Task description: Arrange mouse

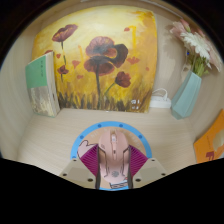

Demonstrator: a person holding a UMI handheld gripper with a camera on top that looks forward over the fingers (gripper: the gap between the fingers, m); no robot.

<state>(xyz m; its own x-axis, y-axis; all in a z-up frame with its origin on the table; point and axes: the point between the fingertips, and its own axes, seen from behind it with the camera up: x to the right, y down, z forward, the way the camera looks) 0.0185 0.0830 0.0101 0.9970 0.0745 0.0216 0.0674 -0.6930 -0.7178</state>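
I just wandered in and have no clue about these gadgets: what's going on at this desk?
A person is working a handheld gripper. A pale computer mouse sits between its pink-padded fingers, over a round blue mat on the light table. Whether the fingers actually press on the mouse is hard to tell. Beyond stand a flower painting, a green book and a teal vase.
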